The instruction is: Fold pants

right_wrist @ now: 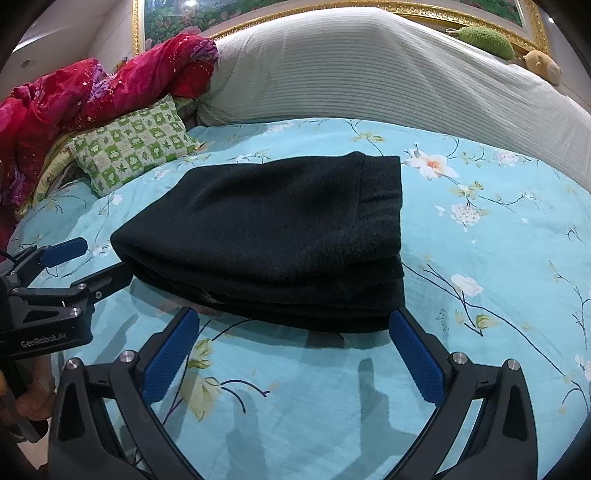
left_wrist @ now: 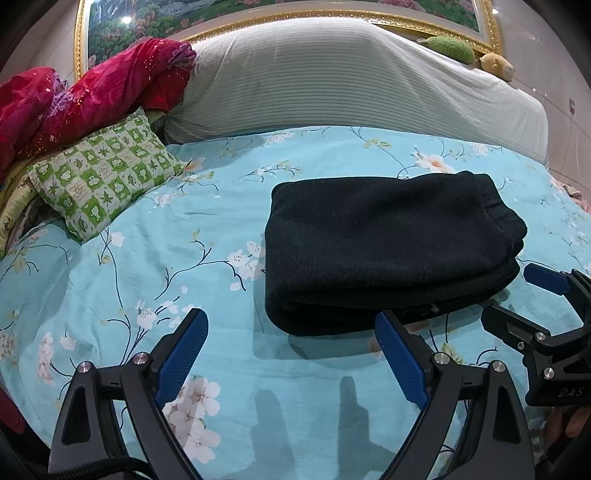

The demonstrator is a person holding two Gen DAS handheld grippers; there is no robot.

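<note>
The black pants [left_wrist: 388, 251] are lying folded in a thick stack on the floral bedsheet [left_wrist: 110, 280] — both claws, left gripper [left_wrist: 291, 325] and right gripper [right_wrist: 295, 321], are hovering spread wide, gripping nothing, just beside its near edge.

White lettering "GenRobot.AI" stands on the black body of the left gripper [right_wrist: 90, 258], seen left of the right gripper in the right wrist view. In the left wrist view, the right gripper [left_wrist: 517, 295] bears embossed letters "DAS" on its black body.

framed painting [left_wrist: 258, 14] cut off at top, holding hand [left_wrist: 576, 421] mostly out of frame
</note>
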